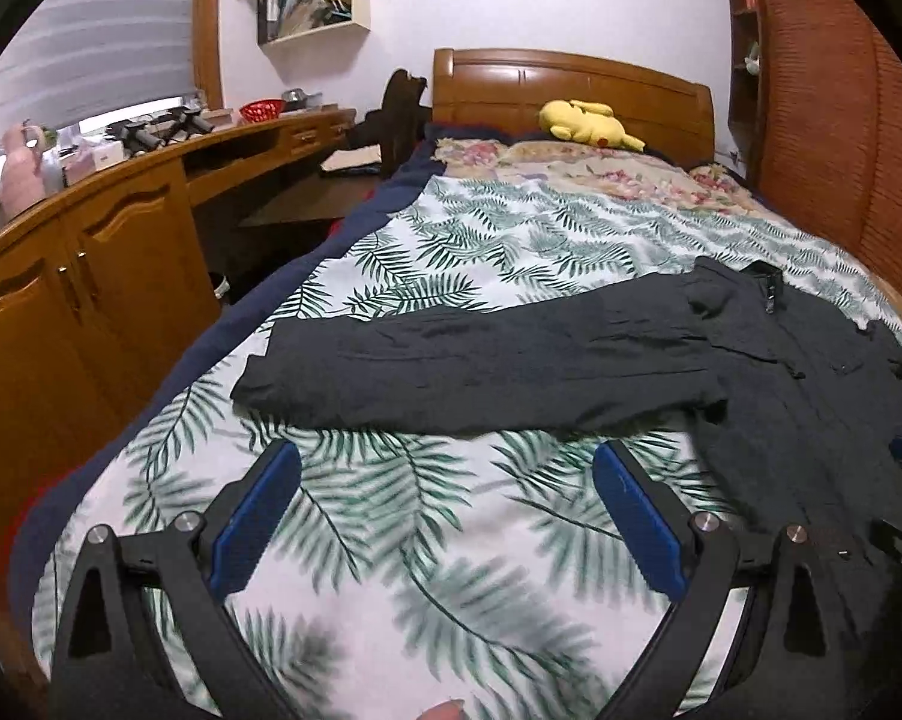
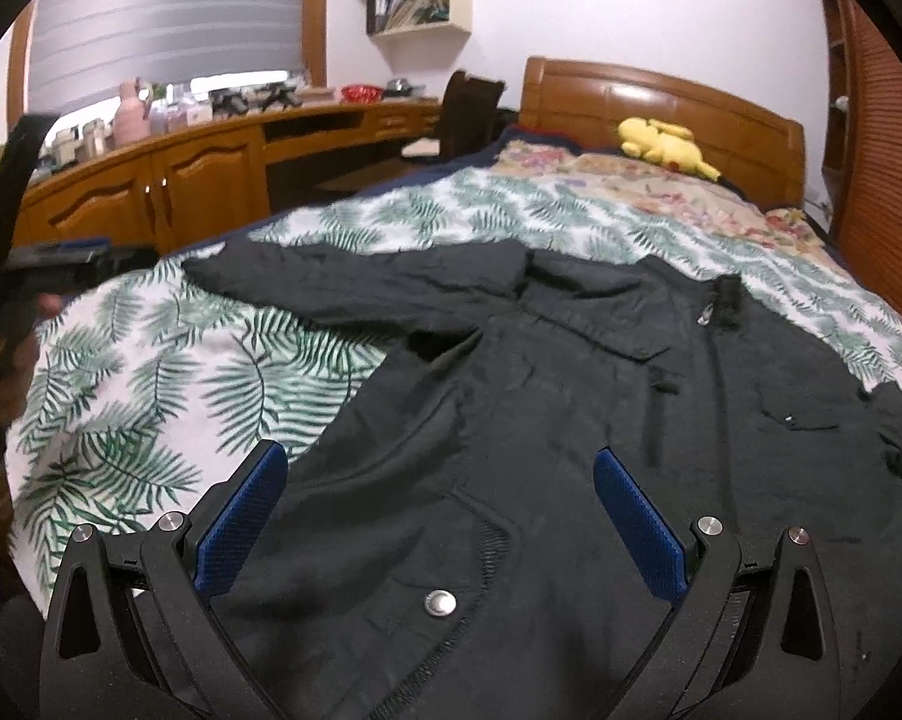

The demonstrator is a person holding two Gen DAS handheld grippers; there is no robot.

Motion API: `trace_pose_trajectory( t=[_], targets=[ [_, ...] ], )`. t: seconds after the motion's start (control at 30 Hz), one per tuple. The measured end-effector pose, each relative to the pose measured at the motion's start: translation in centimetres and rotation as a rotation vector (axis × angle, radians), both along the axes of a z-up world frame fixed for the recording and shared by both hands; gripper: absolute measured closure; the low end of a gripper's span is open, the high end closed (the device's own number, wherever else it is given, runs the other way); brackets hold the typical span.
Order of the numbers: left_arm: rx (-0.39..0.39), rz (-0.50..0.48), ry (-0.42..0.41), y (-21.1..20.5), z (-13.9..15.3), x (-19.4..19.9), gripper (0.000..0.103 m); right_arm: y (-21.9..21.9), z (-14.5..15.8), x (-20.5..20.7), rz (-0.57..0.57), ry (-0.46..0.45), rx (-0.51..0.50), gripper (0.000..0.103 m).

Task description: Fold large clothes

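Note:
A dark grey jacket (image 2: pixel 571 420) lies spread flat on the bed, collar toward the headboard. Its left sleeve (image 1: pixel 481 372) stretches out sideways across the leaf-print cover. My left gripper (image 1: pixel 444 462) hovers open over bare cover just short of that sleeve, nothing between its blue pads. My right gripper (image 2: pixel 438 468) is open above the jacket's lower front, near a metal snap button (image 2: pixel 440 603). At the left edge of the right wrist view, the left gripper (image 2: pixel 60 258) shows dark and blurred.
The bed (image 1: pixel 426 540) has a leaf-print cover, a floral quilt (image 1: pixel 601 171) and a yellow plush toy (image 1: pixel 589 123) by the wooden headboard (image 1: pixel 571 84). A wooden desk with cabinets (image 1: pixel 90 258) runs along the left. A chair (image 1: pixel 399 114) stands beside the bed. A slatted wardrobe (image 1: pixel 841 150) is on the right.

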State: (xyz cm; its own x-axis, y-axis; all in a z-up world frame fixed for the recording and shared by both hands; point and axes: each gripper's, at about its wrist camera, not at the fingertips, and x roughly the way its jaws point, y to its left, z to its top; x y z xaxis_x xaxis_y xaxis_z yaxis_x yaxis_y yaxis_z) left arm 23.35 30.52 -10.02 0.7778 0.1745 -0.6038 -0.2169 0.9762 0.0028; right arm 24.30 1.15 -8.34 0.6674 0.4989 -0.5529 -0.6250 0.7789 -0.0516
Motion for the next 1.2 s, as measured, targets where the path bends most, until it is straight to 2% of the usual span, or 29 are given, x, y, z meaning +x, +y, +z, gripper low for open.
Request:
trace_pose_trajectory(
  t=[0.1,0.23,0.4,0.6,0.67,0.77,0.83,0.9,0.93,1.03,1.13,1.2],
  targets=[
    [-0.004,0.005,0.029,2.2,-0.8,2.1,0.005,0.8,-0.5,0.1,0.013,0.02,-0.015,0.0],
    [-0.028,0.026,0.056,5.3,-1.7,4.1,0.013,1.8,-0.6,0.5,0.027,0.038,-0.028,0.0],
    [-0.061,0.096,0.098,9.4,-3.3,6.3,0.024,2.9,-0.4,0.5,0.044,0.047,-0.037,0.0],
    [-0.096,0.191,0.172,12.9,-6.2,8.3,0.025,3.7,-0.6,0.4,0.066,0.06,-0.06,0.0],
    [-0.125,0.218,0.197,13.9,-7.3,8.8,0.029,3.6,-0.7,0.5,0.069,0.068,-0.068,0.0],
    [-0.208,0.23,0.222,15.0,-8.7,9.2,0.042,3.3,-0.8,0.4,0.069,0.076,-0.075,0.0],
    [-0.254,0.236,0.212,15.7,-9.0,9.4,0.066,2.9,-0.8,0.4,0.067,0.08,-0.077,0.0],
    [-0.321,0.219,0.198,16.2,-8.9,9.6,0.081,2.4,-0.8,0.3,0.065,0.084,-0.077,0.0],
    [-0.331,0.219,0.196,16.3,-8.8,9.8,0.089,2.2,-0.7,0.2,0.064,0.086,-0.076,0.0],
    [-0.299,0.212,0.187,15.6,-7.5,10.4,0.097,1.2,-0.6,0.2,0.057,0.089,-0.071,0.0],
    [-0.179,0.205,0.145,13.1,-4.7,10.7,0.099,0.1,-0.6,0.3,0.041,0.088,-0.068,0.0],
    [-0.118,0.157,0.096,10.0,-2.0,10.8,0.099,-0.9,-0.4,0.4,0.03,0.089,-0.06,0.0]
  ],
)
